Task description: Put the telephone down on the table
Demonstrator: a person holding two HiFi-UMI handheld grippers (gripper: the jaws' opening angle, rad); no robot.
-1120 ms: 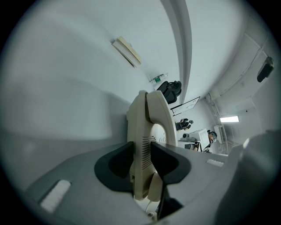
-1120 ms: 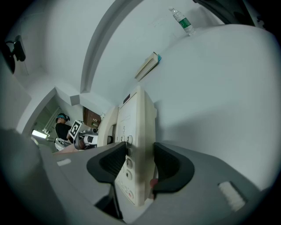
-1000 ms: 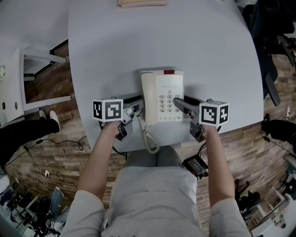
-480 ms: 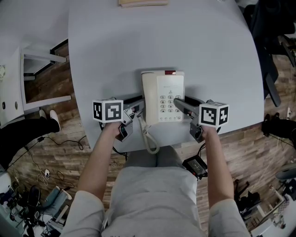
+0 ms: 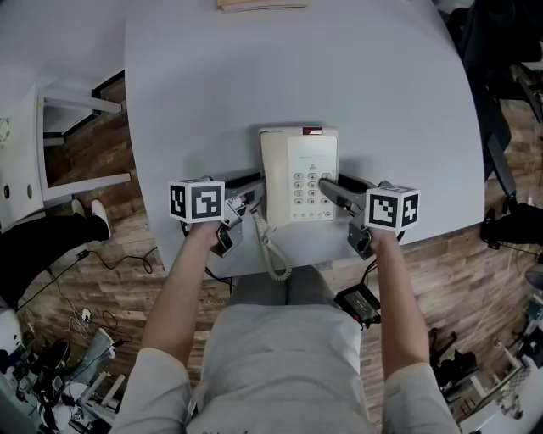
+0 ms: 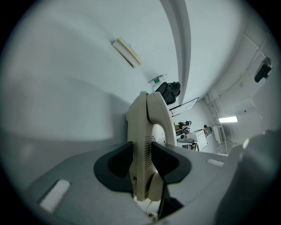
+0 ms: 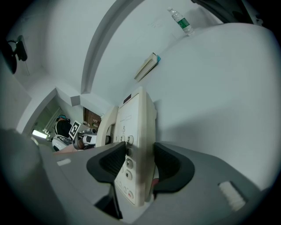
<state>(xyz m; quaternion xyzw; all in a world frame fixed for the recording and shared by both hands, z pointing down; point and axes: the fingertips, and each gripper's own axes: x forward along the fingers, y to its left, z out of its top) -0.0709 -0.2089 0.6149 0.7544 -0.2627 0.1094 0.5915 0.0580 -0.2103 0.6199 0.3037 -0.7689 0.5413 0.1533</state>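
- Cream plastic push-button telephone (image 7: 137, 132): in the right gripper view its round keys read "2" and "3", with a "*" key lower down. Its other print is too small to read.
- Left marker cube (image 5: 197, 202) and right marker cube (image 5: 392, 208): black-and-white square code patterns, no letters.

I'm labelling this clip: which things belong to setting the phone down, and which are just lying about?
In the job:
telephone
table

Lying about:
book at the table's far edge
water bottle
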